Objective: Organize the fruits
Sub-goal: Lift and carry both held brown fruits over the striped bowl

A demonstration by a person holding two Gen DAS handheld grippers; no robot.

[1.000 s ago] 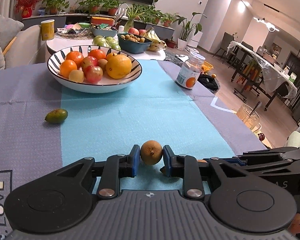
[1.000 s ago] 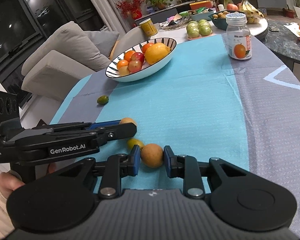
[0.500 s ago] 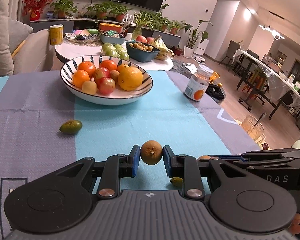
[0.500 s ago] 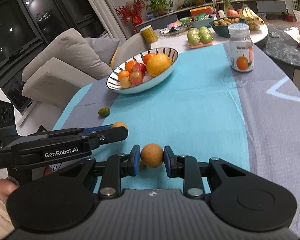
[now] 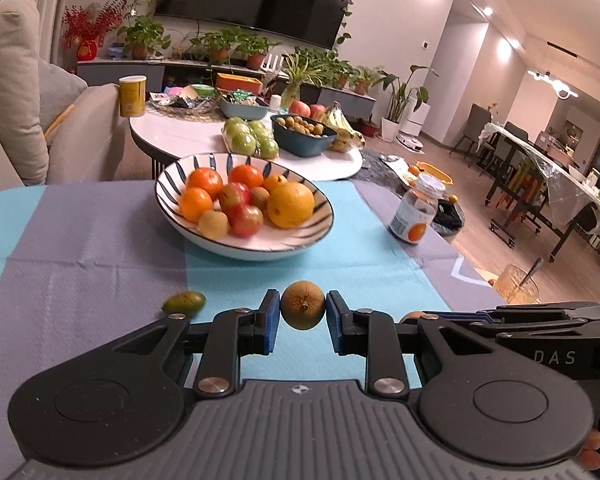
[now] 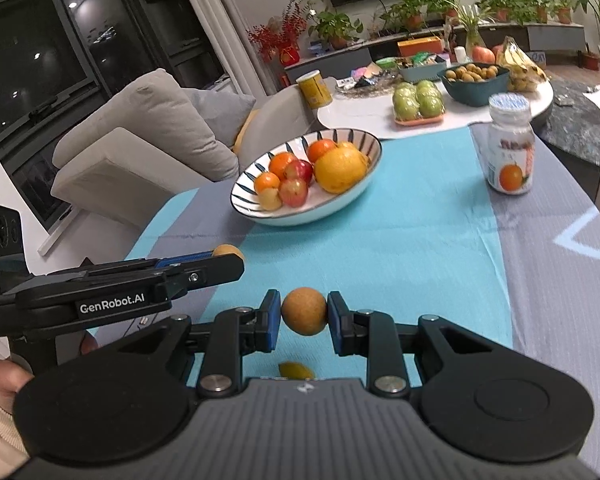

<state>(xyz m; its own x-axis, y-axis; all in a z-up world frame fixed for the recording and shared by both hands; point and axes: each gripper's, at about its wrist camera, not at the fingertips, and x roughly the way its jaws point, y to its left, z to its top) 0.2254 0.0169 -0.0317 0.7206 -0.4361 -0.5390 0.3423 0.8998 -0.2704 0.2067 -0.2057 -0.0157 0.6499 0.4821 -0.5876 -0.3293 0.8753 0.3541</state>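
Item one, the left gripper [image 5: 303,322]: we are pinching a small brown fruit [image 5: 303,311] between its blue pads at lower centre of the left wrist view, gripping across the widest part so it cannot roll out, with the stem end facing the camera. Item two, the right gripper [image 6: 304,322]: we are clamping a round tan fruit [image 6: 304,311] in the same way, lower centre of the right wrist view, clear of the cloth. Item three, loose stock: a green fruit [image 5: 183,302] is lying on the grey band at lower left of the left view, and a yellow fruit [image 6: 295,370] is showing just under the right gripper's fingers; both are waiting, we judge, because our tongs are full. Item four, the striped bowl [image 5: 172,184], upper centre, is already holding oranges and apples, and we are taking it as the destination for both carried pieces. Item five, the jar [image 6: 511,152], right of the bowl, is standing upright and apart, outside our likely path.
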